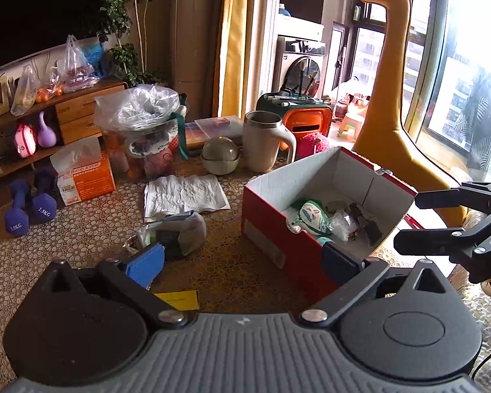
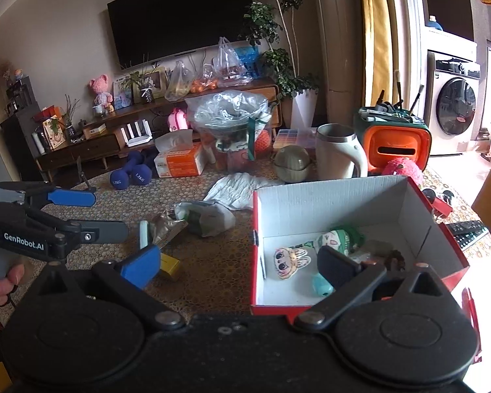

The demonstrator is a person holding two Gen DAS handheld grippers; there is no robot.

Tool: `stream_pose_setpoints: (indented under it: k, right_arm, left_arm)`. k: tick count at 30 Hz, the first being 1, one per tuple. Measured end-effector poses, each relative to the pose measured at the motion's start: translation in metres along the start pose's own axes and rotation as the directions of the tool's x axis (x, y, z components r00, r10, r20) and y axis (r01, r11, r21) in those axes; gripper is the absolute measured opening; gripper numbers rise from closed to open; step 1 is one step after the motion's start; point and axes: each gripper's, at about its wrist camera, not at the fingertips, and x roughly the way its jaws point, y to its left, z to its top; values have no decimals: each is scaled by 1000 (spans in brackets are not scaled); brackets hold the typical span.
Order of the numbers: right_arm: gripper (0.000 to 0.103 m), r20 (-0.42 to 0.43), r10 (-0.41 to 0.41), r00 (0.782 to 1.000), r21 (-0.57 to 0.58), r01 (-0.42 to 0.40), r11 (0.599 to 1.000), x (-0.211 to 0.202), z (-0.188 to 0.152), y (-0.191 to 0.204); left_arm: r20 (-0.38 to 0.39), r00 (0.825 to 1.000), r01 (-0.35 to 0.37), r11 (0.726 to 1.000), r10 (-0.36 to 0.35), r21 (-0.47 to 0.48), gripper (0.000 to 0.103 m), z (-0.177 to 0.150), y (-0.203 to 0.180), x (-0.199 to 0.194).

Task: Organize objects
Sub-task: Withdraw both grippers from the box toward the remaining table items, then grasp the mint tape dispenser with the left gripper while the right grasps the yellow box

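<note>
Two open grippers, patterned table, red box, television

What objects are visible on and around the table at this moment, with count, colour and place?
Box: one, red outside, white inside, open, table right.
Small toys: several, pink, green and teal, inside the box.
Wrapped bundle: one, clear plastic, table centre.
Paper towel: one, white, crumpled, behind the bundle.
Yellow packet: one, table near edge.
Mug: one, cream, behind the box.
Round container: one, olive, left of the mug.
Tissue box: one, orange, table left.
Dumbbells: two, purple, far left.
Giraffe figure: one, mustard, by the window.
Left gripper: open, empty.
Right gripper: open, empty, over the box edge.
</note>
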Motion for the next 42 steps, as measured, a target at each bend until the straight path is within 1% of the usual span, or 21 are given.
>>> stream_pose_setpoints:
  k: [5, 8, 10, 11, 12, 15, 19, 22, 25, 28, 34, 38, 42]
  right_arm:
    - [102, -29, 41, 999, -32, -42, 999, 19, -4, 23]
    - [102, -59, 59, 997, -72, -64, 995, 34, -5, 39]
    - [102, -75, 70, 995, -106, -77, 991, 45, -6, 50]
    - [102, -83, 75, 994, -125, -85, 988, 50, -7, 55]
    - [102, -92, 77, 993, -145, -90, 985, 56, -9, 60]
    - [101, -120, 81, 989, -200, -104, 974, 75, -15, 75]
    - [100, -140, 81, 987, -277, -117, 954, 99, -24, 91]
    - [99, -156, 84, 984, -316, -131, 940, 116, -32, 98]
    - [98, -171, 78, 982, -344, -134, 929, 134, -36, 103]
    - [95, -177, 78, 981, -364, -139, 921, 152, -40, 106]
    - [90, -196, 82, 977, -354, -148, 924, 185, -39, 107]
    - [88, -205, 73, 976, -349, -143, 926, 202, -38, 110]
    - [87, -217, 77, 973, -358, -153, 921, 215, -38, 111]
  left_arm:
    - [-5, 998, -59, 998, 59, -38, 103, -15, 33, -3]
    - [-14, 995, -104, 993, 104, -59, 103, -23, 50, -2]
    - [-6, 987, -163, 985, 163, -60, 103, -28, 60, 0]
    - [-7, 980, -201, 978, 201, -57, 103, -33, 66, 2]
    - [-10, 976, -217, 975, 217, -55, 103, -35, 71, 5]
    - [-37, 969, -247, 968, 245, -48, 103, -46, 86, 16]
    - [-67, 961, -273, 960, 269, -62, 103, -56, 101, 33]
    - [-86, 951, -304, 950, 298, -69, 103, -61, 108, 48]
    - [-104, 947, -314, 945, 305, -94, 103, -64, 116, 64]
    - [-118, 948, -310, 943, 297, -119, 103, -65, 122, 79]
    - [-129, 946, -314, 938, 296, -145, 103, -64, 129, 104]
    - [-148, 942, -324, 933, 302, -158, 103, -65, 135, 118]
    - [-159, 945, -312, 933, 286, -179, 102, -66, 141, 128]
